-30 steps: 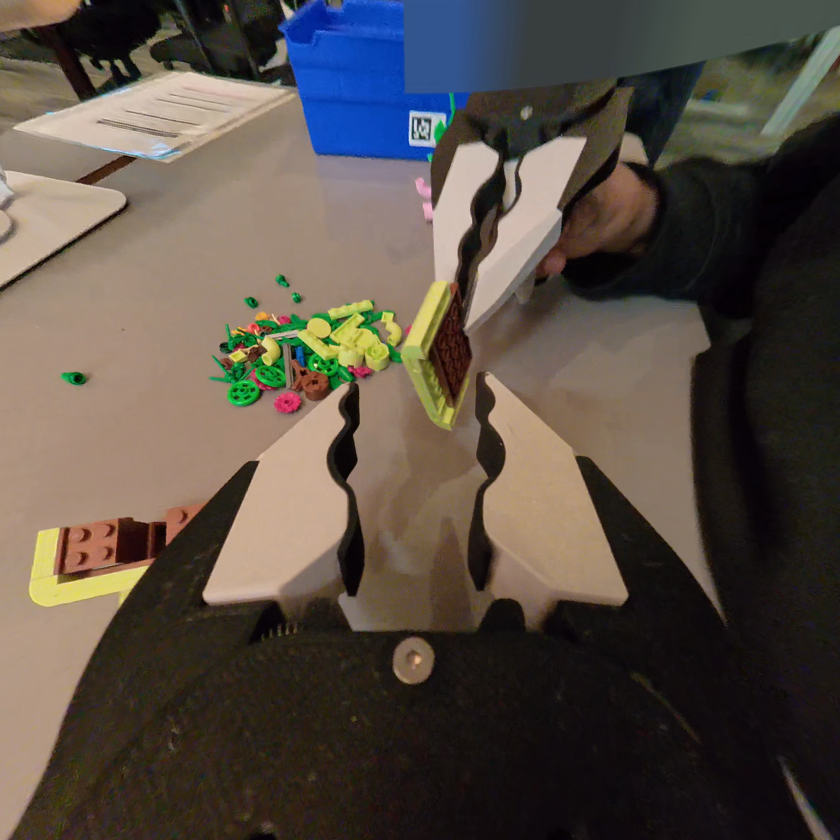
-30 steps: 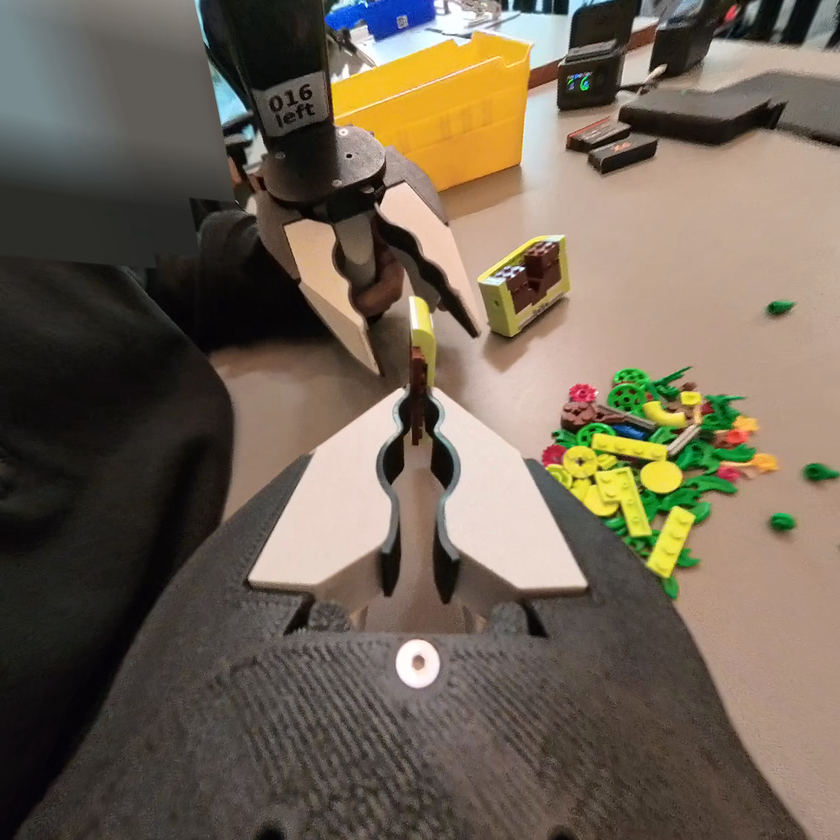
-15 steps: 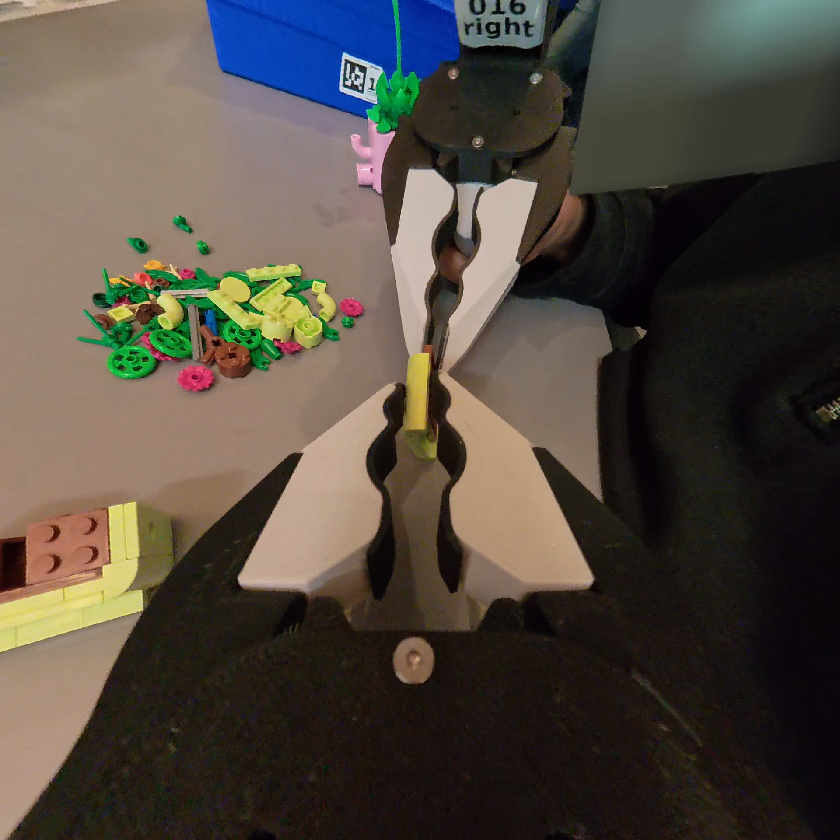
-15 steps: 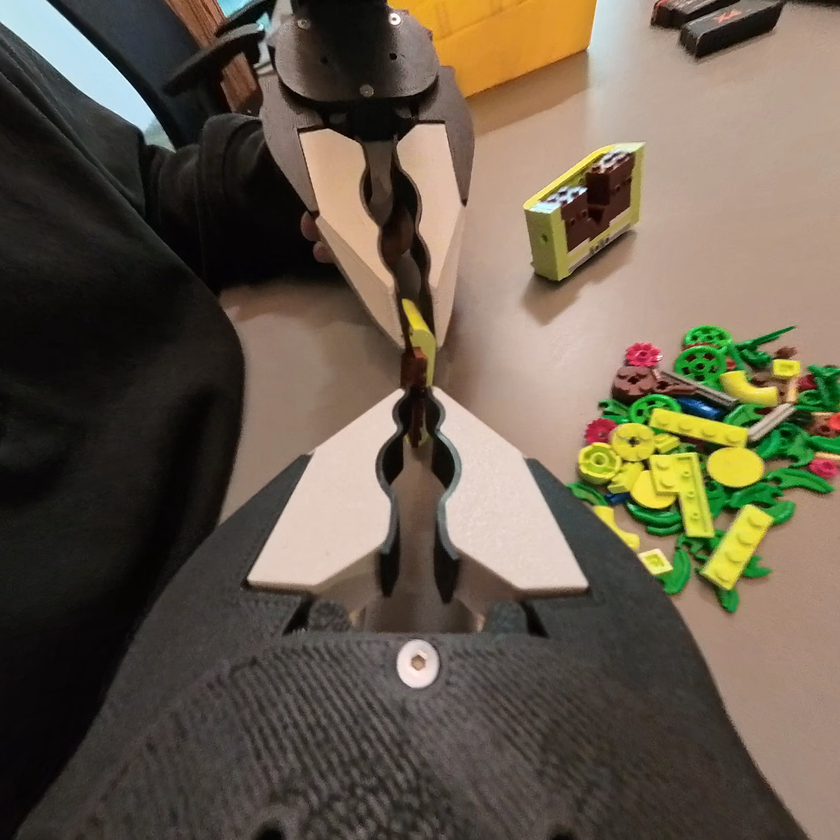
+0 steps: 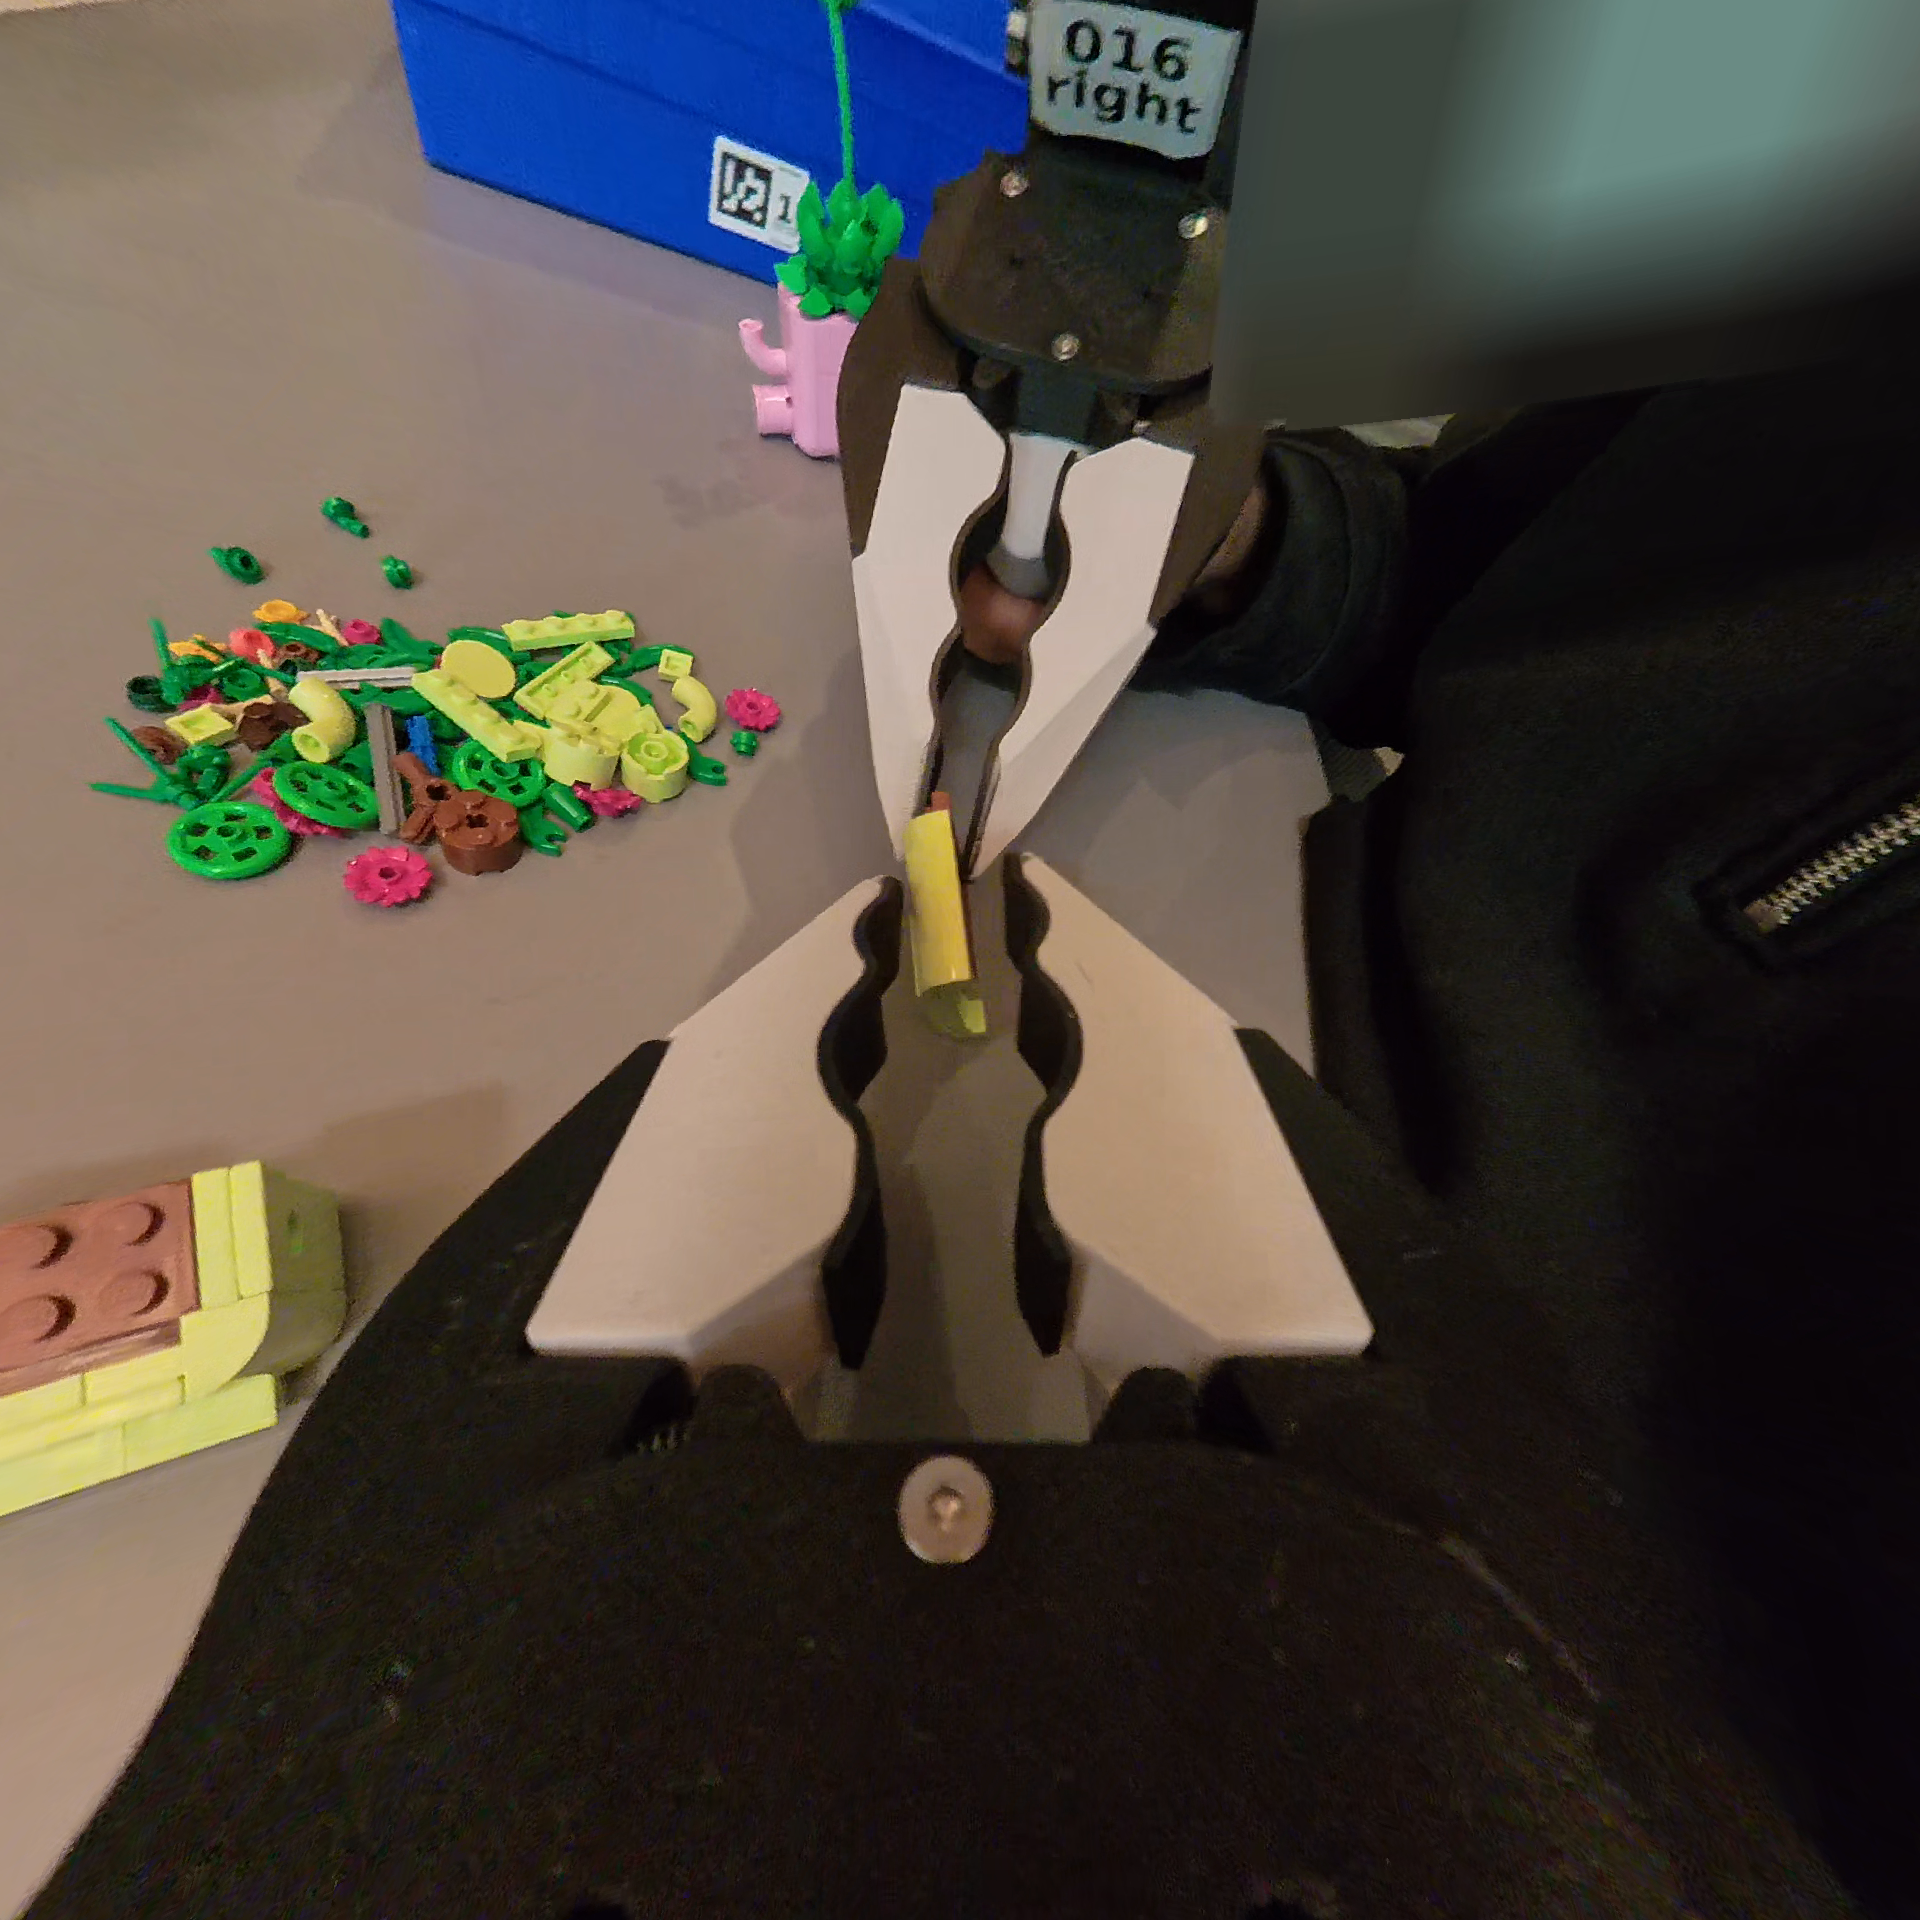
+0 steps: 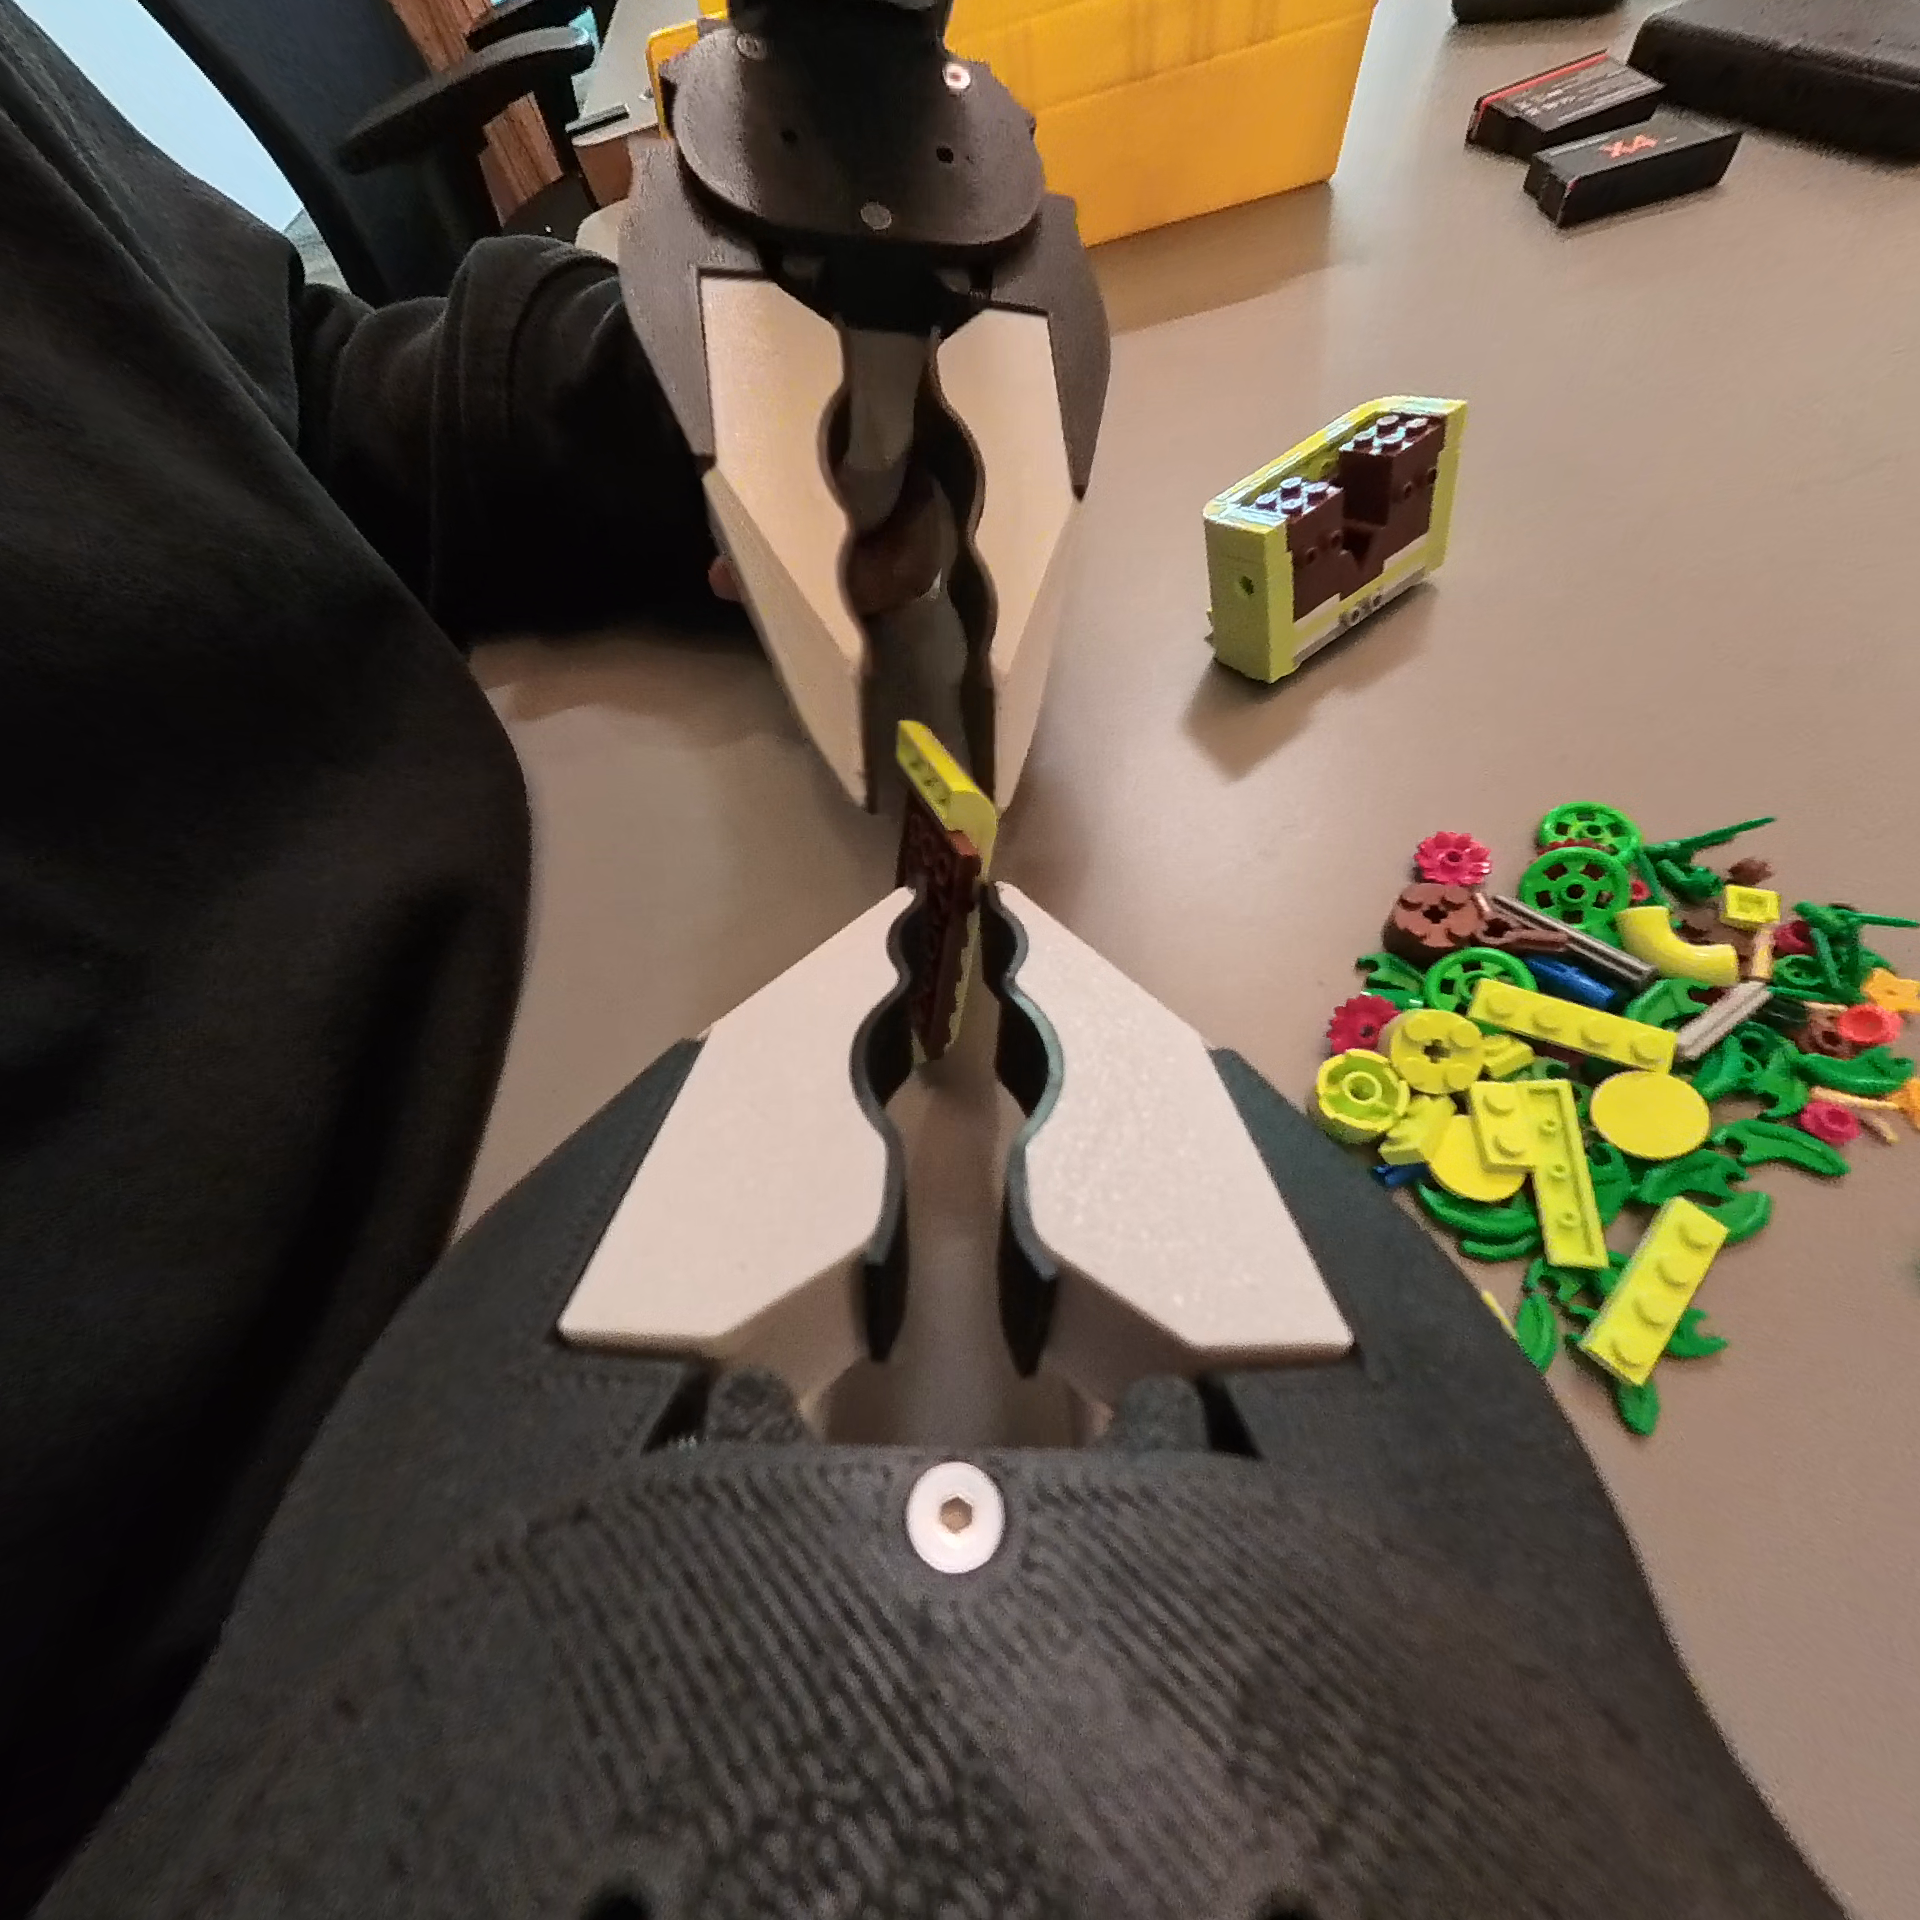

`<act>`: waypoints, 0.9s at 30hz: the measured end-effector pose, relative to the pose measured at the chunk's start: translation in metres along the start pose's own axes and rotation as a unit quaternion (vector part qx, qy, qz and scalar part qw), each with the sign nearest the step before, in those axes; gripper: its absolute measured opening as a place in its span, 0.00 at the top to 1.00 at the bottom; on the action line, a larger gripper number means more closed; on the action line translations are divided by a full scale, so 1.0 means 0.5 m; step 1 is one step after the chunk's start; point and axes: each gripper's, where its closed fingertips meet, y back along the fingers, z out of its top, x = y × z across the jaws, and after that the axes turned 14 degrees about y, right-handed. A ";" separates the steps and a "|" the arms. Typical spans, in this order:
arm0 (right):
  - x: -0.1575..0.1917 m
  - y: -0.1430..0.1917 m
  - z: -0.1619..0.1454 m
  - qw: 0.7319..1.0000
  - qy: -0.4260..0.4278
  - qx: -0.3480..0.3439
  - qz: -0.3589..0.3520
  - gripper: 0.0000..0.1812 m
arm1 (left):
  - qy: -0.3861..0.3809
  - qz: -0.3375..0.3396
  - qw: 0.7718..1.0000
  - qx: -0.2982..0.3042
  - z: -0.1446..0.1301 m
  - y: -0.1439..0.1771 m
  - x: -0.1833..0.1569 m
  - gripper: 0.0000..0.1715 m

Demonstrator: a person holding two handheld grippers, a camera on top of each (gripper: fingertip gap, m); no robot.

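Note:
A thin lime-and-brown brick plate (image 5: pixel 938 914) hangs edge-on in the air between the two grippers, which point at each other above the grey table (image 5: pixel 468 436). My right gripper (image 6: pixel 951 899) is shut on the plate's brown end (image 6: pixel 935 956). It shows in the left wrist view (image 5: pixel 948 857), pinching the plate's far end. My left gripper (image 5: pixel 951 878) has its jaws narrowly apart on either side of the lime end, with a slit of table showing beside the plate. In the right wrist view the left gripper (image 6: pixel 935 805) stands just beyond the plate.
A pile of small loose bricks (image 5: pixel 436 727) (image 6: pixel 1610 1039) lies on the table. A lime-and-brown brick block (image 5: pixel 156 1320) (image 6: pixel 1340 530) sits near it. A blue bin (image 5: pixel 665 114) and a pink brick pot with a green plant (image 5: pixel 816 353) stand behind. A yellow bin (image 6: pixel 1174 114) and black boxes (image 6: pixel 1600 135) stand farther off. A dark sleeve (image 6: pixel 208 727) fills one side. The grippers are tip to tip, or close to it.
My left gripper closed from wide open around the plate's lime end, then its jaws eased slightly apart. The right gripper kept hold. Both grippers lined up tip to tip.

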 end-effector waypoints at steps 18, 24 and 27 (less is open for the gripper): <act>-0.005 0.001 0.011 1.000 0.020 -0.009 -0.019 0.97 | 0.044 -0.003 0.999 0.002 0.002 -0.002 0.009 0.96; -0.008 0.004 0.006 0.999 0.032 0.001 -0.031 0.97 | 0.100 -0.016 0.995 -0.001 0.003 -0.009 0.014 0.96; -0.008 0.005 0.006 0.999 0.039 0.000 -0.034 0.97 | 0.114 -0.021 0.993 -0.002 0.004 -0.008 0.014 0.96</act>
